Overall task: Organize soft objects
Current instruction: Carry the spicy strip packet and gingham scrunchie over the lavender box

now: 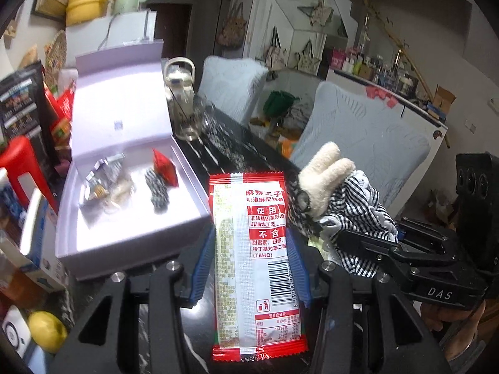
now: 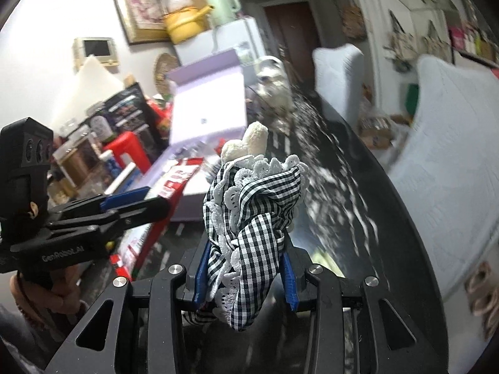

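Observation:
My left gripper (image 1: 251, 240) is shut on a red-and-white snack packet (image 1: 255, 265) that stands lengthwise between its blue pads. To its right, my right gripper (image 1: 368, 237) is shut on a cream plush toy in a black-and-white gingham dress (image 1: 358, 199). In the right wrist view the toy (image 2: 252, 218) fills the gap between the pads of the right gripper (image 2: 246, 258). The left gripper (image 2: 149, 199) holds the packet (image 2: 174, 184) at the left. An open lilac box (image 1: 124, 233) lies ahead on the left. It holds a red packet (image 1: 165, 168), silvery packets (image 1: 99, 180) and a speckled strip (image 1: 157, 191).
The box sits on a dark speckled table (image 1: 237, 149) with a glass teapot (image 1: 182, 99) behind it. Two chairs with pale covers (image 1: 358, 131) stand along the table's right side. A red stool (image 1: 25, 165), boxes and a lemon (image 1: 46, 330) crowd the left. A hand (image 2: 46, 293) grips the left gripper's handle.

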Available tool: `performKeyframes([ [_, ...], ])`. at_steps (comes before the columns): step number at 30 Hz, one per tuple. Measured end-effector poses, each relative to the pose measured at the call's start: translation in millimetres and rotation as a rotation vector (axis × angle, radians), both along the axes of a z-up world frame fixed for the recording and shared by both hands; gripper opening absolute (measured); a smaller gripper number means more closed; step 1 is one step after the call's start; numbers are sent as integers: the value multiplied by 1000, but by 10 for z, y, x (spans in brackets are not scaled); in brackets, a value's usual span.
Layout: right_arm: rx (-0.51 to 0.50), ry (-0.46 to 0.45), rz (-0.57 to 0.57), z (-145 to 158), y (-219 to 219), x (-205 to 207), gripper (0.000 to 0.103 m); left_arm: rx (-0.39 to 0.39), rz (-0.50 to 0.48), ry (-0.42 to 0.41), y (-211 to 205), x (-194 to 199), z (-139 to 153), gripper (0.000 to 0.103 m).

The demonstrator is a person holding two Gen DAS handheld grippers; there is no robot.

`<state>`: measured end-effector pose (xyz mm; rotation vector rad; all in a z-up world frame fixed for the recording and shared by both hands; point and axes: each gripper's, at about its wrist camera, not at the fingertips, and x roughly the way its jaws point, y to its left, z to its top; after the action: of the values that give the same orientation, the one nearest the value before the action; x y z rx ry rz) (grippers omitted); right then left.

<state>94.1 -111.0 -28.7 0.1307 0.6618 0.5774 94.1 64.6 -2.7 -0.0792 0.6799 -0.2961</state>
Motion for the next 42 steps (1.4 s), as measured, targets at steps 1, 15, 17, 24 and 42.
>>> performKeyframes([
  [1,3,-16,15,57,38,3,38,-4,4,-15,37,-2,57,45],
  [15,64,-116,183,771,604,340,38,7,94,-205,563,28,680,45],
  [17,76,-127,199,857,672,406,38,3,106,-224,629,63,744,45],
  [24,81,-173,232,1102,936,646,38,18,156,-297,819,238,965,45],
  [42,69,-112,266,928,1517,1411,38,58,301,-248,1362,977,710,45],
])
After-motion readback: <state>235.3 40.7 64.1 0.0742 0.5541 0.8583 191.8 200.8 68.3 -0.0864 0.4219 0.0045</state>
